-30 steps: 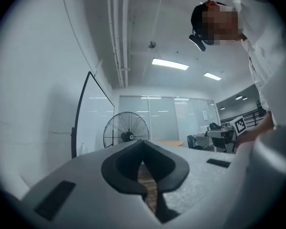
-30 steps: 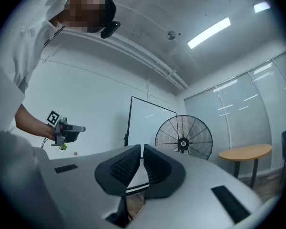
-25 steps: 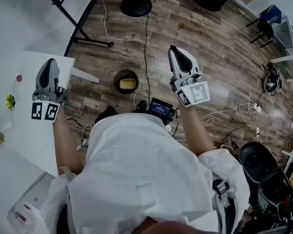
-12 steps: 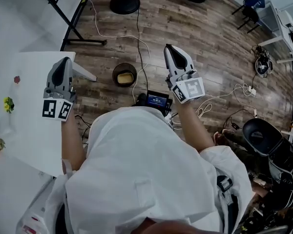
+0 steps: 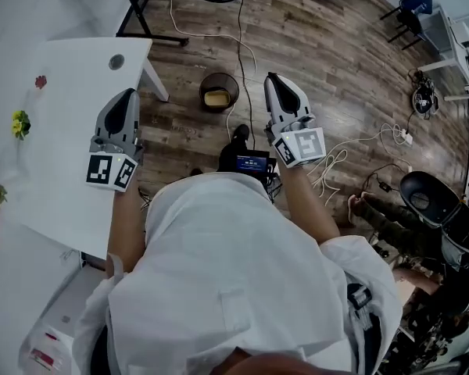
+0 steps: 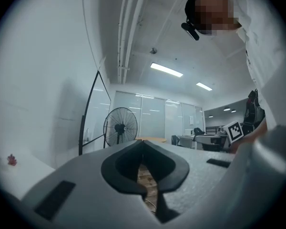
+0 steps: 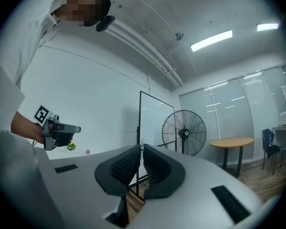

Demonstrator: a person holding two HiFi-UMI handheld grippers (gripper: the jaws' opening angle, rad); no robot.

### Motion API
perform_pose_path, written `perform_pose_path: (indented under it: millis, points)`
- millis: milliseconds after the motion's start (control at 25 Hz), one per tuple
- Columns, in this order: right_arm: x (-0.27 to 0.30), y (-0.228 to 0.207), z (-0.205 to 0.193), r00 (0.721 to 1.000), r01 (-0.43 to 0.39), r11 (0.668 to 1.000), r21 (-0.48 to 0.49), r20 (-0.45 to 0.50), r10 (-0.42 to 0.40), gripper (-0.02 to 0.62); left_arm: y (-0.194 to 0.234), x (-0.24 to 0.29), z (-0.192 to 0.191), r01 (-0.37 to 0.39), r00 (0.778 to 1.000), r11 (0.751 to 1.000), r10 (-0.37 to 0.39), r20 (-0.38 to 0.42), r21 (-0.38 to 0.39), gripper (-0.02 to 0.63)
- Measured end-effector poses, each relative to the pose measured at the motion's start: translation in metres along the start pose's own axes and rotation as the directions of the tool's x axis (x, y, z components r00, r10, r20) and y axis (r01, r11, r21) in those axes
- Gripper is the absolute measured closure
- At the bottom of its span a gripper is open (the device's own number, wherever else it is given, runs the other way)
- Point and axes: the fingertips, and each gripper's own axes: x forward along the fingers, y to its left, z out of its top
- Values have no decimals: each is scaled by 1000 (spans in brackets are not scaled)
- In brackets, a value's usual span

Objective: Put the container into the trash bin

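The person stands over a wood-plank floor (image 5: 336, 69) with a tool in each fist, both held out level in front of the white shirt. The left hand-held gripper (image 5: 127, 96) hangs above the right-hand edge of the white counter (image 5: 62, 170); looking along it, its two dark jaws meet at the tips and there is nothing between them. The right hand-held gripper (image 5: 274, 80) is out over the bare floor, well clear of the counter, and its ribbed pads sit together with only a hairline slit and nothing caught in it. The round dark trash bin (image 5: 204, 89) stands on the floor between the two tools and a little ahead of them, just beside the counter's leg. The container (image 5: 217, 98), a pale yellowish thing, already lies down inside the bin, and neither tool touches it. A small red flower (image 5: 41, 81) and a yellow-green sprig (image 5: 19, 123) lie on the far left of the counter. A white cable (image 5: 250, 49) snakes across the planks past the bin, and a standing fan (image 7: 184, 132) shows across the room beyond the right tool.
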Motion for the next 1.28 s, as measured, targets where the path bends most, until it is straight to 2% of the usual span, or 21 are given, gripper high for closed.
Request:
perform_pose_path:
  millis: [200,400,560,680,880,1040,1280]
  points:
    - [-16,56,-10,999,-11,1000,-12,-44,11,554,5,-50,-22,7,999,1000,-8,-35,-9,597]
    - [-30,76,-4,999,-9,999,-39,-53,7,554,0,-68,-31,-1,1000,1000,1,-20,-20,597]
    - [-36,73,-5,998,-30,999,-13,-59,29,554,-16,-67,-31,-1,1000,1000,0,-13,-31,597]
    - [-35,75,-6,997,-62,998,3,-52,62,554,-34,-63,-28,30,999,999,-31,-27,-18,597]
    - [-44,72,-3,994,-105,994,-19,-36,104,557,-58,-53,-24,36,999,999,-36,-25,-1,597]
    - [-61,53,-9,993,-108,994,-6,-51,108,555,-78,-44,-27,32,999,999,-34,-32,-36,597]
    - [-83,31,-24,993,-92,996,19,-67,93,557,-104,-35,-35,53,996,999,-53,-64,-11,597]
